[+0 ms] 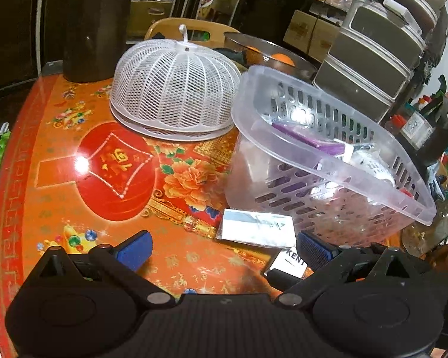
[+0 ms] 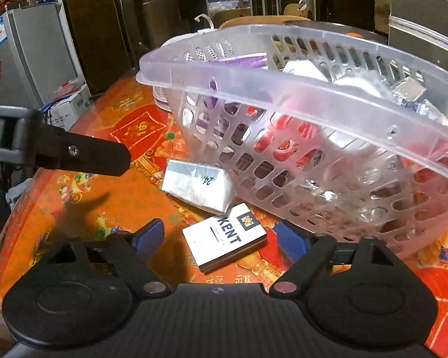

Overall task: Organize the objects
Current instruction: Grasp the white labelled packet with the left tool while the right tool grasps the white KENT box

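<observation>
Where the glossy red-and-orange floral tablecloth (image 1: 74, 137) covers a round table, stock reads: white mesh food cover (image 1: 176, 89) at 12 o'clock, dark flask (image 1: 95, 24) behind at 11, clear slotted basket (image 1: 328, 155) of packets at 2, grey stacked drawers (image 1: 382, 47) beyond, small fridge (image 2: 24, 59) in the room. Silver foil packet (image 2: 197, 183) lies beside the basket; white KENT box (image 2: 224, 238) just nearer. Right gripper (image 2: 221, 238): jaws half-wide, flanking the box, pads not touching. Left gripper (image 1: 224, 249): jaws wide, empty, foil packet at 1 o'clock
</observation>
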### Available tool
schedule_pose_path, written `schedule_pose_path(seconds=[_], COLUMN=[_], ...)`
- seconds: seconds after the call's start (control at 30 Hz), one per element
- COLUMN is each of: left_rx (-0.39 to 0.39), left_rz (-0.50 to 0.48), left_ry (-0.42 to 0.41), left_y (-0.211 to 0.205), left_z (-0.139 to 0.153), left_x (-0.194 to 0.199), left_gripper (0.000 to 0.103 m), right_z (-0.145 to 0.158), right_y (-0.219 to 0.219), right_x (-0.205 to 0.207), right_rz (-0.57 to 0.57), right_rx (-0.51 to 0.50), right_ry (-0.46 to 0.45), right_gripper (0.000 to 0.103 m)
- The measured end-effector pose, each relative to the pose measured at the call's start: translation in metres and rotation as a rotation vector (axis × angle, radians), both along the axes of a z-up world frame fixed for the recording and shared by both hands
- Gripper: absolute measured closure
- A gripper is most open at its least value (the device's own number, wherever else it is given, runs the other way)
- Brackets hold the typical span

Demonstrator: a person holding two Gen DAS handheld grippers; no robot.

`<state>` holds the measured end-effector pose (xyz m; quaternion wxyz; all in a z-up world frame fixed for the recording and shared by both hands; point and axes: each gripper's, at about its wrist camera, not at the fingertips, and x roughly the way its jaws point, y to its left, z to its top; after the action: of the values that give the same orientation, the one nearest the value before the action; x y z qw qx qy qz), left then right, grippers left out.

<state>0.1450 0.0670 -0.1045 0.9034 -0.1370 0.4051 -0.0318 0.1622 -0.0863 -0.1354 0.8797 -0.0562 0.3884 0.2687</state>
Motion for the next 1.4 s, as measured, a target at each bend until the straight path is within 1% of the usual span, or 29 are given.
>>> schedule_pose_path(seconds=[0.07, 0.23, 0.3, 0.37, 0.5, 0.57, 0.67, 0.73, 0.8, 0.9, 0.93, 0.97, 1.03, 1.2, 1.23, 1.33, 1.4], left_rx=[0.002, 0.014, 0.025, 0.034, 0.093, 0.120, 0.128, 0.158, 0.170, 0.212, 0.215, 0.217, 0.199, 0.157, 0.139, 0.087, 0.062], left_rz=[-0.011, -0.047, -0.070, -0.098, -0.143, -0.139, -0.138, -0.144, -0.151, -0.144, -0.142, -0.140, -0.141, -0.146, -0.143, -0.152, -0.161], left_ry=[0.005, 0.014, 0.025, 0.022, 0.027, 0.034, 0.044, 0.046, 0.053, 0.039, 0.034, 0.030, 0.025, 0.003, -0.001, -0.026, -0.065], left_y=[-0.003, -0.016, -0.025, -0.034, -0.053, -0.055, -0.054, -0.057, -0.059, -0.062, -0.062, -0.062, -0.060, -0.056, -0.055, -0.052, -0.053], left_z=[-0.003, -0.011, -0.016, -0.019, -0.030, -0.035, -0.041, -0.046, -0.050, -0.050, -0.049, -0.048, -0.046, -0.035, -0.033, -0.015, 0.007], left_x=[0.004, 0.017, 0.024, 0.029, 0.039, 0.042, 0.045, 0.047, 0.048, 0.045, 0.044, 0.042, 0.038, 0.006, -0.001, -0.028, -0.042], left_gripper=[0.000, 0.000, 0.000, 0.000, 0.000, 0.000, 0.000, 0.001, 0.004, 0.009, 0.016, 0.020, 0.021, 0.022, 0.022, 0.022, 0.022], right_z=[-0.002, 0.004, 0.009, 0.012, 0.012, 0.011, 0.011, 0.014, 0.017, 0.026, 0.030, 0.033, 0.042, 0.063, 0.066, 0.078, 0.096], right_y=[-0.001, -0.013, -0.024, -0.039, -0.070, -0.082, -0.096, -0.103, -0.108, -0.111, -0.112, -0.113, -0.116, -0.114, -0.114, -0.113, -0.115], right_x=[0.001, -0.006, -0.015, -0.021, -0.035, -0.040, -0.049, -0.053, -0.057, -0.058, -0.059, -0.060, -0.063, -0.065, -0.066, -0.069, -0.073], right_rz=[0.011, 0.005, -0.020, -0.052, -0.101, -0.120, -0.139, -0.146, -0.148, -0.150, -0.150, -0.147, -0.144, -0.154, -0.157, -0.162, -0.170], right_rx=[-0.003, 0.001, -0.010, -0.003, 0.009, 0.011, 0.027, 0.034, 0.043, 0.066, 0.079, 0.087, 0.100, 0.119, 0.117, 0.128, 0.166], right_ry=[0.027, 0.039, 0.039, 0.059, 0.088, 0.099, 0.111, 0.112, 0.113, 0.099, 0.090, 0.084, 0.068, 0.056, 0.054, 0.060, 0.029], right_gripper=[0.038, 0.039, 0.039, 0.039, 0.039, 0.039, 0.039, 0.039, 0.039, 0.039, 0.039, 0.039, 0.039, 0.039, 0.039, 0.039, 0.039])
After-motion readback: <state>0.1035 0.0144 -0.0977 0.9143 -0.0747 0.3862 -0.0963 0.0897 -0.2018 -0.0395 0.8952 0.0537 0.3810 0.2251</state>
